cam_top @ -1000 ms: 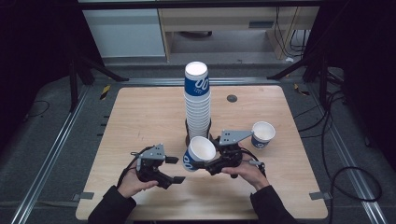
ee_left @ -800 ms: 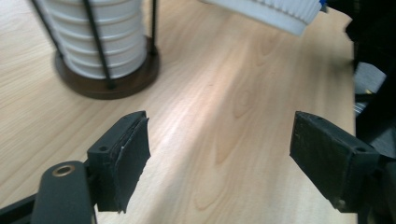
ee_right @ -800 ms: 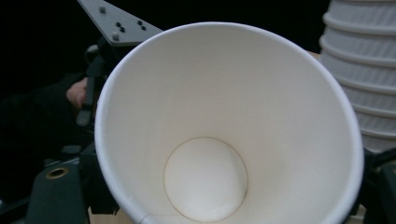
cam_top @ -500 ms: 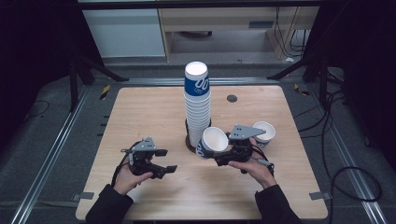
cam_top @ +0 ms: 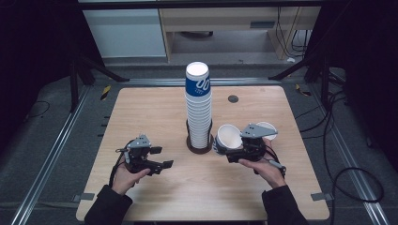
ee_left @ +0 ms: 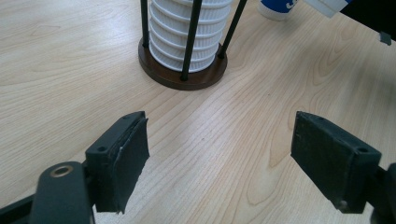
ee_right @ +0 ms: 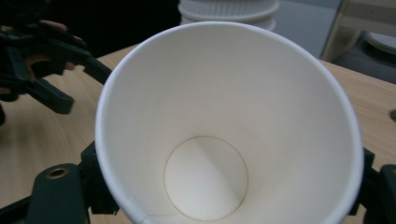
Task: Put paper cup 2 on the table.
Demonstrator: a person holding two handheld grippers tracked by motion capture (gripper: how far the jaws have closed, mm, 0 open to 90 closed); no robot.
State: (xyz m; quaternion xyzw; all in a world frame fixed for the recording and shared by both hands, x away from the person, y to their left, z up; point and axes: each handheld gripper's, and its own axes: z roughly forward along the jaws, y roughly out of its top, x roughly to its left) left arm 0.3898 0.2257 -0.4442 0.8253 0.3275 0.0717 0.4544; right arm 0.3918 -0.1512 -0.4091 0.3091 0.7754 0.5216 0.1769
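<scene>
A tall stack of white paper cups (cam_top: 198, 108), the top one with a blue band, stands in a rod holder on a round brown base (ee_left: 183, 70) at the table's centre. Just right of the base, my right gripper (cam_top: 233, 151) is shut on a single paper cup (cam_top: 228, 138), tilted with its mouth up and toward the camera; the empty white inside (ee_right: 229, 126) faces the right gripper view. A second cup (cam_top: 267, 127) stands behind that gripper, partly hidden by its grey plate. My left gripper (cam_top: 163, 157) is open over bare wood left of the stack, its jaws wide apart (ee_left: 222, 135).
The light wooden table (cam_top: 155, 108) has a small dark round hole (cam_top: 233, 98) at the back right. Metal rails run along both sides of the table, with cables on the floor at the right. The left gripper (ee_right: 42, 70) appears far off in the right gripper view.
My right gripper has carried the held cup rightward and slightly back, away from the stack's base. The left gripper has drifted a little left and back, still open.
</scene>
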